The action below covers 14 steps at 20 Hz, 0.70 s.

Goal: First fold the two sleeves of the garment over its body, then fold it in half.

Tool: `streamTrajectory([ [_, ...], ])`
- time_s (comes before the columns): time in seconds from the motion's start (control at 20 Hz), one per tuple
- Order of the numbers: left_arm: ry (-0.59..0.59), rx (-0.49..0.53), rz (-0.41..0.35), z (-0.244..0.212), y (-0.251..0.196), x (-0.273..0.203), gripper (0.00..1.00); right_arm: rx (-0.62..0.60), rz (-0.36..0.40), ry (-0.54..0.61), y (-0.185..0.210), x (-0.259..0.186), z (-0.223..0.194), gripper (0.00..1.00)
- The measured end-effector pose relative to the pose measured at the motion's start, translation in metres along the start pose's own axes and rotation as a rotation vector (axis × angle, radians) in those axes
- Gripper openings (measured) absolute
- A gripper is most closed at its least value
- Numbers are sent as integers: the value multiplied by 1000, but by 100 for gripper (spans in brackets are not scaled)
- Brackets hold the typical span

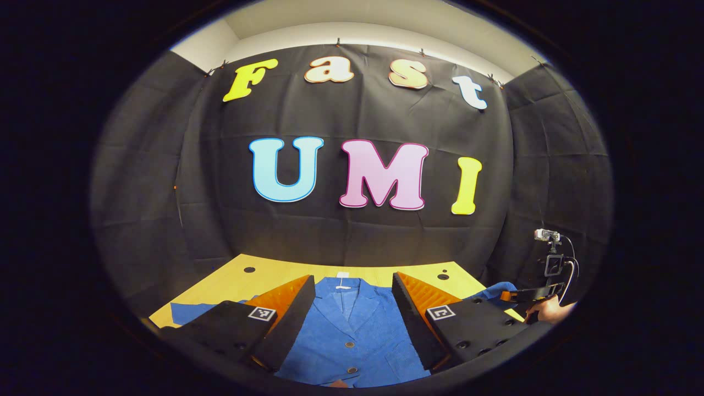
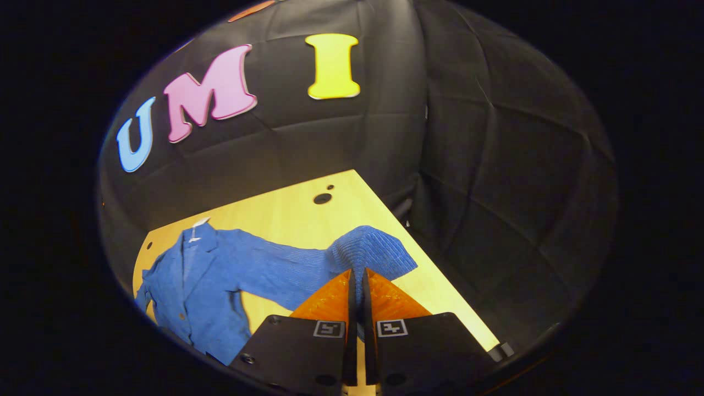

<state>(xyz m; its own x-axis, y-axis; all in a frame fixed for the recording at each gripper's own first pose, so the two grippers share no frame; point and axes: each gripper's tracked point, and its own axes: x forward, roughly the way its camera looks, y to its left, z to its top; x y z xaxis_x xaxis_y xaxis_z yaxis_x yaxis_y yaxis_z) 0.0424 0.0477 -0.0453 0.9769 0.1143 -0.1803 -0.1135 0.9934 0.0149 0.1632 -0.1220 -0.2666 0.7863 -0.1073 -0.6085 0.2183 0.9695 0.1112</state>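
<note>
Two tools work over the blue jacket (image 1: 352, 330), which lies flat on the yellow bench (image 2: 297, 214). Left tool (image 1: 352, 308) hovers spread wide above the jacket's buttoned front. Right tool (image 2: 356, 286) is clamped on the sleeve (image 2: 368, 250) near the bench's edge; bare bench lies beyond.

We're in a recording booth, a staged lab set-up: black cloth (image 1: 357, 137) is clipped up as walls on every side, a plain pale ceiling (image 1: 352, 30) shows above it, and a yellow worktop (image 2: 308, 214) with drilled holes fills the corner, with a small camera on a stand (image 1: 550, 247) at the side.
</note>
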Motion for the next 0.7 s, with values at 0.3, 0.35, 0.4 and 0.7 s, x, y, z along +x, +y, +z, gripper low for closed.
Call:
streamTrajectory([
  [0.3,-9,-23,35,-11,114,-18,82,-91,105,-34,123,-72,20,7],
  [0.35,-1,-32,43,-17,133,-20,82,-80,111,-26,141,-80,21,7],
  [0.4,1,-39,51,-20,153,-23,82,-77,112,-20,158,-83,21,7],
  [0.7,3,-64,97,-35,235,-37,82,-182,176,-22,287,-91,15,7],
])
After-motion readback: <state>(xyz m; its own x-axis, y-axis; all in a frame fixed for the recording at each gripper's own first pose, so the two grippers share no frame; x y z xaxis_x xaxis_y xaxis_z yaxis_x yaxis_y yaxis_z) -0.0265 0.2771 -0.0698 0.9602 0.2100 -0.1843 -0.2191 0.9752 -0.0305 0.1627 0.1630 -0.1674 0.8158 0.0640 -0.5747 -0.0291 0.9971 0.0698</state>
